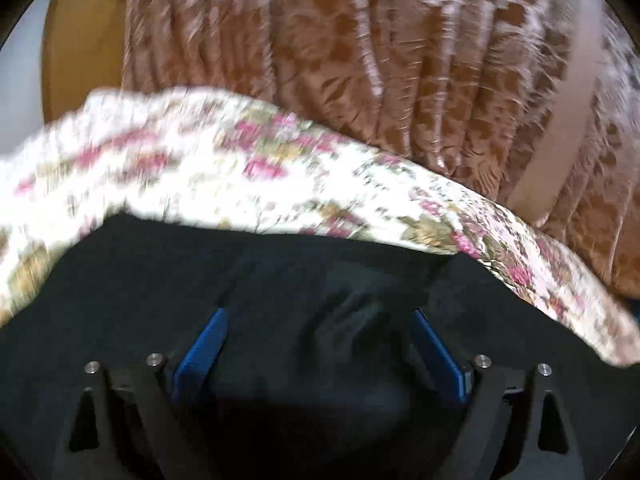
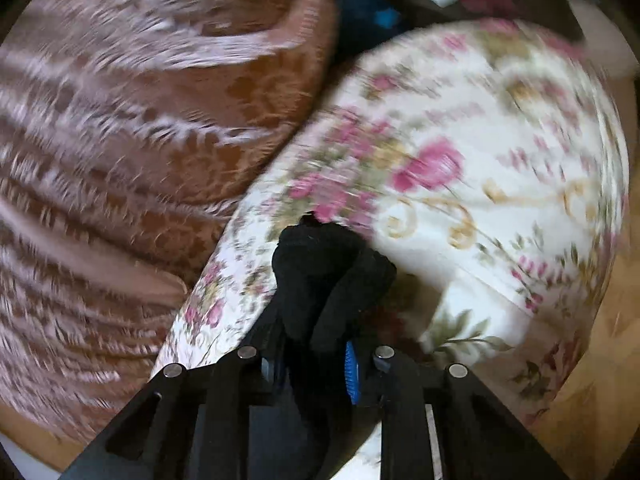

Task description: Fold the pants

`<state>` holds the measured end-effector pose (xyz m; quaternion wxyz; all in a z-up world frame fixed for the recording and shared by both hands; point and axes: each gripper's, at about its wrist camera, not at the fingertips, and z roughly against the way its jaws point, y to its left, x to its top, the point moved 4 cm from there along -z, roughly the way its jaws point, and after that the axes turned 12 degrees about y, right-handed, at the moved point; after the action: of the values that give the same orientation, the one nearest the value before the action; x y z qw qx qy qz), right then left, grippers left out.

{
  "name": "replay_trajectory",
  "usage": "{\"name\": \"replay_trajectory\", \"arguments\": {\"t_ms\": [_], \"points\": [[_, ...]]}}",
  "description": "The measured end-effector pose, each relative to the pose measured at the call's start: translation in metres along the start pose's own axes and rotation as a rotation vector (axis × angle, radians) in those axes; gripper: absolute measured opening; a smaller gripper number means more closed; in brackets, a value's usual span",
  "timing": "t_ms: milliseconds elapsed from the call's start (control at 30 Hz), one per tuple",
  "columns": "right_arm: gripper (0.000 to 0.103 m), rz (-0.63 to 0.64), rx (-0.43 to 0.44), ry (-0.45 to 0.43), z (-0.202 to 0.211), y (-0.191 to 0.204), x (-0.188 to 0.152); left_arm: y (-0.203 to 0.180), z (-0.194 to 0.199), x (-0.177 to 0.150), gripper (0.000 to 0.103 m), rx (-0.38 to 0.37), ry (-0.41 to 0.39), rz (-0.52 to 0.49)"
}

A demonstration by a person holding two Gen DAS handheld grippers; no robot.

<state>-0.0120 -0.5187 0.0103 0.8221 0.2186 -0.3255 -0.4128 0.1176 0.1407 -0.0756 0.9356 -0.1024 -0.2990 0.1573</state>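
Note:
The black pants [image 1: 320, 280] lie on a floral bedspread [image 1: 224, 160] and fill the lower half of the left wrist view. My left gripper [image 1: 320, 316] is open, its blue pads [image 1: 208, 344] wide apart over the black cloth, with a raised fold between them. In the right wrist view my right gripper [image 2: 316, 344] is shut on a bunched piece of the black pants [image 2: 328, 264], which sticks out past the fingertips above the floral bedspread [image 2: 460, 152]. Both views are motion-blurred.
A brown patterned curtain [image 1: 400, 60] hangs behind the bed, also in the right wrist view [image 2: 120, 140]. A wooden surface [image 1: 80, 40] shows at far left. Wooden floor [image 2: 600, 360] shows at lower right. Dark and blue items [image 2: 372, 0] sit at the top.

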Motion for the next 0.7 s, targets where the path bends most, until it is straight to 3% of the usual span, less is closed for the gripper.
{"name": "replay_trajectory", "arguments": {"t_ms": [100, 333, 567, 700], "points": [[0.022, 0.102, 0.023, -0.042, 0.018, 0.041, -0.004, 0.015, 0.003, -0.001, 0.092, -0.089, -0.038, 0.070], [0.022, 0.368, 0.151, -0.095, 0.037, 0.148, -0.039, 0.017, 0.005, -0.004, 0.093, -0.121, -0.064, 0.075], [0.022, 0.656, 0.368, 0.027, 0.029, 0.235, -0.119, 0.017, 0.005, -0.006, 0.094, -0.134, -0.076, 0.071], [0.022, 0.785, 0.425, 0.136, 0.009, 0.264, -0.172, 0.018, 0.007, -0.007, 0.094, -0.145, -0.084, 0.074]]}}
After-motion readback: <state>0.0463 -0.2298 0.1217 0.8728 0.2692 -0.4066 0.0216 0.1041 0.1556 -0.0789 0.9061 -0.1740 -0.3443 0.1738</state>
